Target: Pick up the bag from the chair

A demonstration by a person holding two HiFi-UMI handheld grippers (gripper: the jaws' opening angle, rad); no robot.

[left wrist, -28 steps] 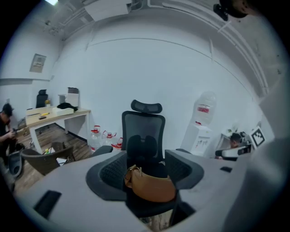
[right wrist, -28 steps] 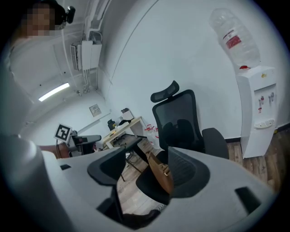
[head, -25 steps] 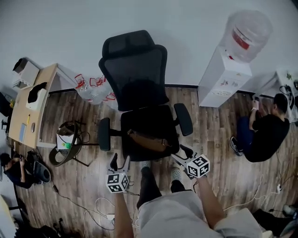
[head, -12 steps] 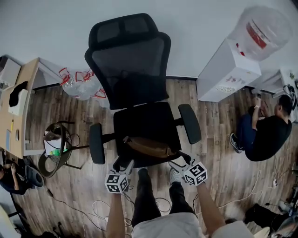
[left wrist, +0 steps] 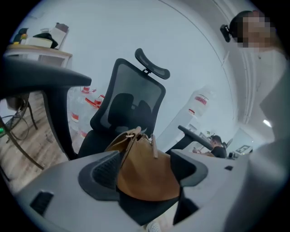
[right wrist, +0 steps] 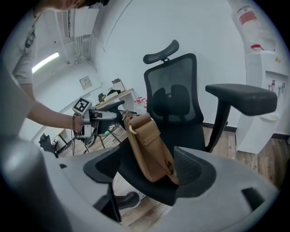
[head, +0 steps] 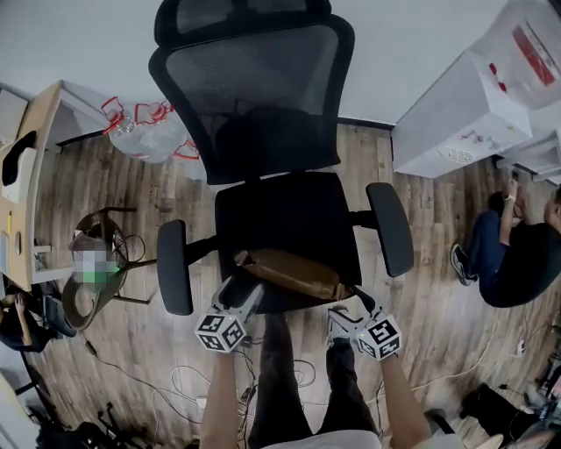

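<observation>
No legible writing
The red label point(head: 527, 44) on the water jug point(head: 545, 24) is too blurred for me to read.

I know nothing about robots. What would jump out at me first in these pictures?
The big black office chair fills the middle of the head view, with a brown bag lying along the front edge of its seat. The left gripper and right gripper sit at the bag's two ends, each with its jaws apart and the bag between them.

armrests point(head: 173, 267) flanking seat point(head: 289, 210), front open (backrest point(head: 254, 96) behind)
</observation>
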